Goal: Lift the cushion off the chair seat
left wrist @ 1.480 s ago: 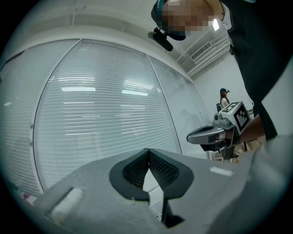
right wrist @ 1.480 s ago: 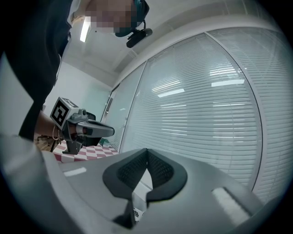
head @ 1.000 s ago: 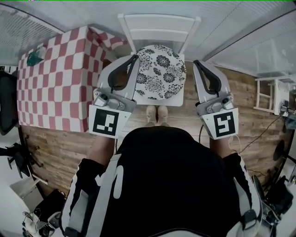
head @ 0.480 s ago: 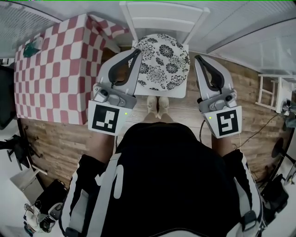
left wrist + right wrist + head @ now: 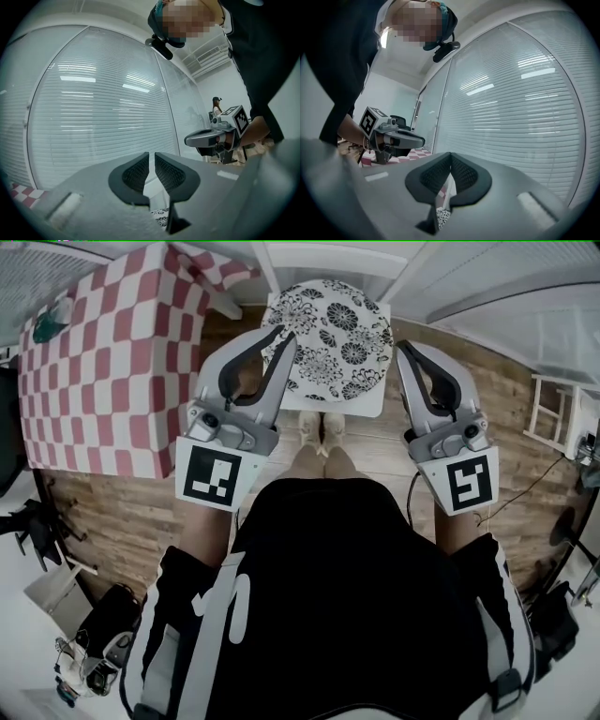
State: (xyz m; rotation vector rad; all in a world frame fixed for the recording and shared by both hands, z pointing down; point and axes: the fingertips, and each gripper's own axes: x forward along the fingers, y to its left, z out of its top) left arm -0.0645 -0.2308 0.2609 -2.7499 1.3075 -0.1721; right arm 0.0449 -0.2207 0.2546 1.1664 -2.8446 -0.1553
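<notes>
Both grippers have been lowered toward the chair seat (image 5: 330, 407). The jaws of the left gripper (image 5: 152, 158) have just been parted to a narrow slit with nothing between them, while those of the right gripper (image 5: 450, 158) are kept clenched and empty, so a grasp is judged near. The round, black-and-white flowered cushion (image 5: 333, 329) is seen lying flat on that seat, untouched.

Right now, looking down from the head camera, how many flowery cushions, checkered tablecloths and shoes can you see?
flowery cushion: 1
checkered tablecloth: 1
shoes: 2
Total: 4
</notes>
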